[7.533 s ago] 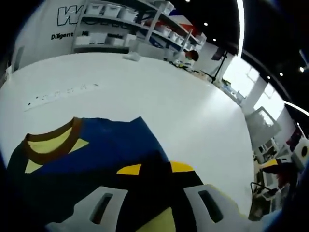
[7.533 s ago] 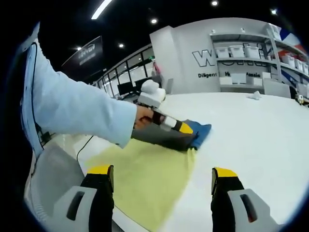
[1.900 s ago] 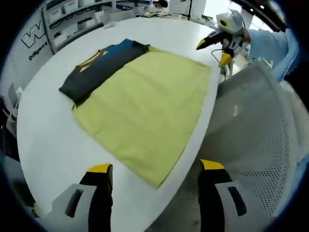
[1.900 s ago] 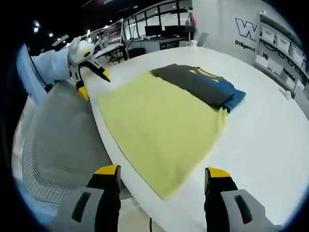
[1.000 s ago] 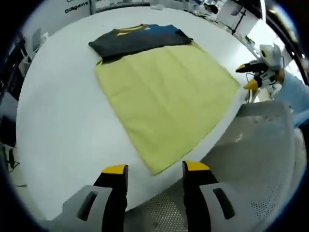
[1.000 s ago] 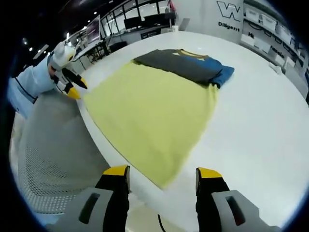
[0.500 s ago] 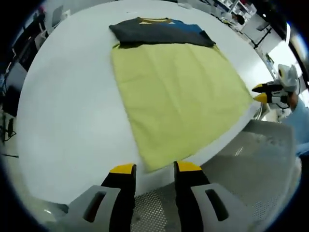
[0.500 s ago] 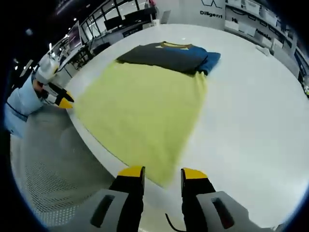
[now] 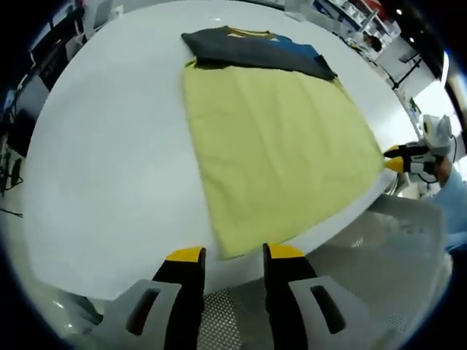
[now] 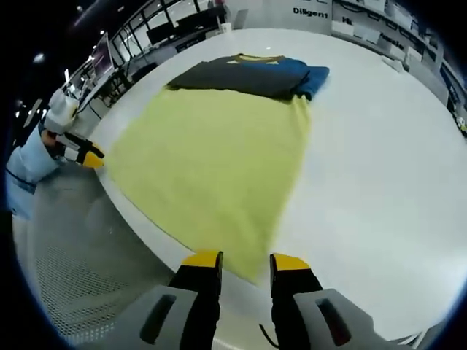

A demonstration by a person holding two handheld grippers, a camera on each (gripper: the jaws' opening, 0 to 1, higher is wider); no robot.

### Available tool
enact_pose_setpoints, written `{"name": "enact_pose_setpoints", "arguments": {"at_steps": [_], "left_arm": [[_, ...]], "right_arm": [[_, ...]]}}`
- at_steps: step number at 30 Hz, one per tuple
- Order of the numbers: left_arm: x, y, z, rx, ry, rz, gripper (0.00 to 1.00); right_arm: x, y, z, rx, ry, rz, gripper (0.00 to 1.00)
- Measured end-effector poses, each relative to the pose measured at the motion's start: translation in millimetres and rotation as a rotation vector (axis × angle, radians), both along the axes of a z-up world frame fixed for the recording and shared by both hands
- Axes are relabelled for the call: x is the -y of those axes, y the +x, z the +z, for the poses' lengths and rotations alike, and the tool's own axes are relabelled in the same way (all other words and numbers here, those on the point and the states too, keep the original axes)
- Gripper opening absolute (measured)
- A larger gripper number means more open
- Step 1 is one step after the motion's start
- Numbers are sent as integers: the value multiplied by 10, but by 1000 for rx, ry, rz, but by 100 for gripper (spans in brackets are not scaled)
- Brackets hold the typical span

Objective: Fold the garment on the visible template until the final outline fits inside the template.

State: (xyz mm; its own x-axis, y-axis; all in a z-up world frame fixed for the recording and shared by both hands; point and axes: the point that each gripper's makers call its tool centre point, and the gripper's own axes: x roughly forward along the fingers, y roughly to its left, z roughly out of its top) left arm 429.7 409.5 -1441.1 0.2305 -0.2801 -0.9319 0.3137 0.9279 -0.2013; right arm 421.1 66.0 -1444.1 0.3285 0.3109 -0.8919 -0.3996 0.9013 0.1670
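Hovering with jaws nearly pressed together, the left gripper [image 9: 230,257] and right gripper [image 10: 244,264] are each lining up on a near corner of the yellow template [image 9: 281,149], while the folded garment [image 10: 248,76] is lying at the upper centre of the frame on the white surface [image 10: 379,160], so pinching cleanly at the hem matters.

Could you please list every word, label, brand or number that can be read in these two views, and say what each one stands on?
"Diligent": dark letters on the white wall at the top of the right gripper view, cut off by the rim and somewhat blurred, so the reading is likely but not certain.
The folded garment, yellow template, white table, left gripper and right gripper: no readable text.
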Motion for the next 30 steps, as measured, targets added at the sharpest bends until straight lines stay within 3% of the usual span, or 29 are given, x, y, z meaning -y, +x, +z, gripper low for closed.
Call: {"name": "enact_pose_setpoints", "arguments": {"at_steps": [9,16,20,30], "left_arm": [[-16,39,-23,-5,28,25,21],[-3,34,-59,24,64,-22,2],[-1,37,-54,30,58,-25,1],[-1,27,-54,36,24,-15,0]], "right_arm": [[10,-2,-42,-11,-33,-10,15],[31,-13,-61,15,-100,9,8],[66,-16,-68,14,-116,14,0],[75,-27,-75,-13,-84,-30,0]]}}
